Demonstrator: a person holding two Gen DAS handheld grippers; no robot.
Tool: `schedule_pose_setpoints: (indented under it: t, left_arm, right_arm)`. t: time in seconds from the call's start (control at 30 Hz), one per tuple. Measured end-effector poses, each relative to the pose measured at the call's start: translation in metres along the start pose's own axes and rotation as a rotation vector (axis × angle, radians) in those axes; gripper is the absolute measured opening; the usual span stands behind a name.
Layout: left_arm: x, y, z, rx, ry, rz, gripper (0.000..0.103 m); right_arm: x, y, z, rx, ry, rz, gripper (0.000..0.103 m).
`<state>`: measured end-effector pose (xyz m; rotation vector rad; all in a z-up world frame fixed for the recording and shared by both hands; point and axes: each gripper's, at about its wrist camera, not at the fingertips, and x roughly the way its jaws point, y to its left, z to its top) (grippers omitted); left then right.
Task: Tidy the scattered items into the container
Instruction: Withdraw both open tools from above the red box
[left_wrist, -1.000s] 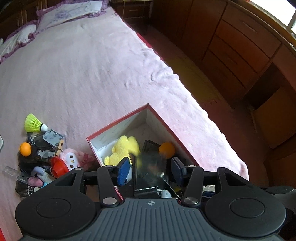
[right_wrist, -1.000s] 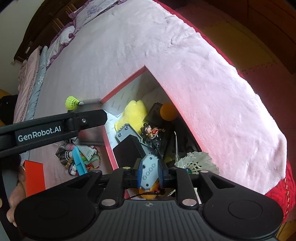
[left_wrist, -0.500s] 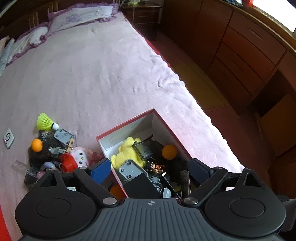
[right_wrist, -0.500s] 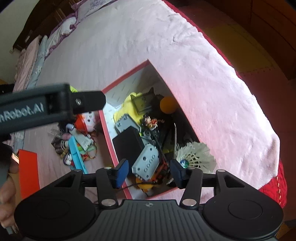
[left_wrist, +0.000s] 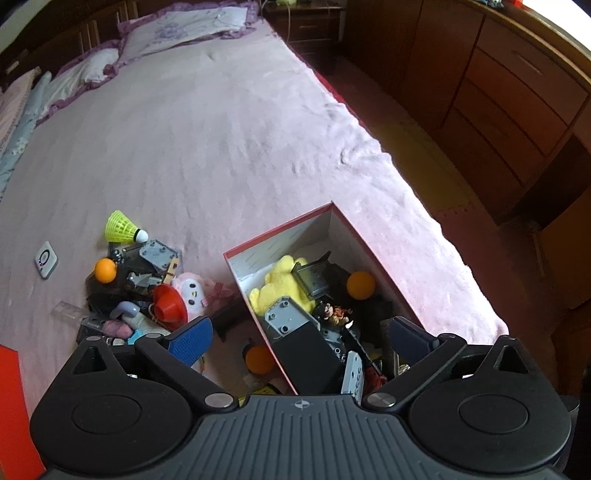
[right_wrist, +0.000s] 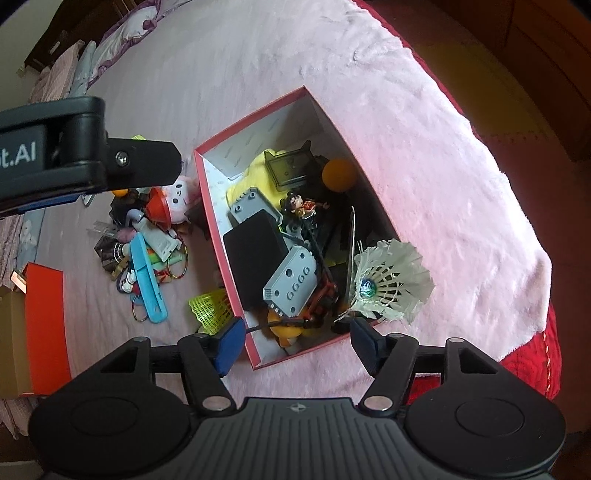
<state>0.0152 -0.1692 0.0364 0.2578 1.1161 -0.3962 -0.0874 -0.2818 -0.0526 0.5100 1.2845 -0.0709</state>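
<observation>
A red box sits on the pink bed, holding a yellow plush, an orange ball, a figurine, a grey plate and a white shuttlecock. A pile of loose items lies left of it: a yellow shuttlecock, an orange ball, a red cone, a pink plush, a blue strip. My left gripper is open and empty above the box. My right gripper is open and empty over the box's near end.
A red lid lies at the left. A white square device rests on the bed. The bed edge drops to the floor on the right, with wooden drawers beyond. Pillows lie at the head.
Both grippers have opened and lifted away from the box. The grey plate left my right gripper and a dark item left my left gripper; both now lie in the box.
</observation>
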Motion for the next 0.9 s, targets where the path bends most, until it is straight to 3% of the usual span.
schedule_pose_setpoints:
  t: [0.6, 0.9]
  left_arm:
    - [-0.005, -0.003, -0.009, 0.032, 0.002, 0.058, 0.103]
    - [-0.006, -0.004, -0.011, 0.039, 0.004, 0.035, 0.103]
  right_arm:
    - [-0.001, 0.0, -0.008, 0.017, 0.009, -0.017, 0.07]
    - [0.0, 0.0, -0.01, 0.024, 0.013, -0.023, 0.07]
